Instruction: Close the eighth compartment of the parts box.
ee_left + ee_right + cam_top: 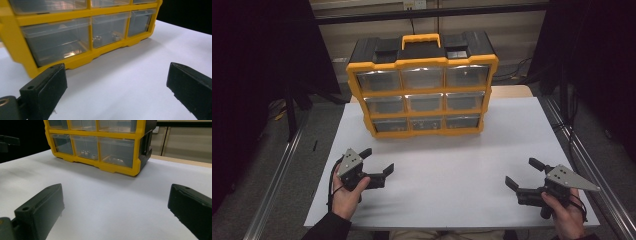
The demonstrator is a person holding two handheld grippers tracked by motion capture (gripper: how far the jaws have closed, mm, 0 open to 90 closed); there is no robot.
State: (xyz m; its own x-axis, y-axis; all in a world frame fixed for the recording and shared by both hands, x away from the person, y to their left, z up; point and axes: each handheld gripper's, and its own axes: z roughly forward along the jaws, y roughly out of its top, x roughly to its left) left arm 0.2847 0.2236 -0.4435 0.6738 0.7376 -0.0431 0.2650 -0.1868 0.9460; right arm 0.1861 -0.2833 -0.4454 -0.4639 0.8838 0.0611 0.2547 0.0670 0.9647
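- Drawer organiser [422, 90], yellow frame with black top and yellow carry handle [420, 38], stands upright at the far middle of the table, its drawer fronts facing the person. Nine clear drawers, three rows of three, all pushed in.
- White table [452, 175]: bare surface between the organiser and both hands.
- Left hand [343, 192] at the near left of the table holds the left claw [379, 161], which points toward the organiser's lower left corner. Jaws stand wide apart, nothing between them. Well short of the organiser, no contact.
- Right hand [562, 212] at the near right holds the right claw [523, 173], aimed inward and forward across the table. Jaws wide apart, nothing between them. Farther from the organiser than the left one.
- Bottom-row middle drawer [108, 30], seen in the left gripper view: small metal parts [98, 38] lie on its floor; they look like nuts, too small to be sure.
- Bottom-row left drawer [56, 42], same view: nothing made out inside but a bright reflection.
- Right gripper view: small pale pieces in the bottom middle drawer [85, 147]; something glinting in the bottom right drawer [117, 151], not identifiable.
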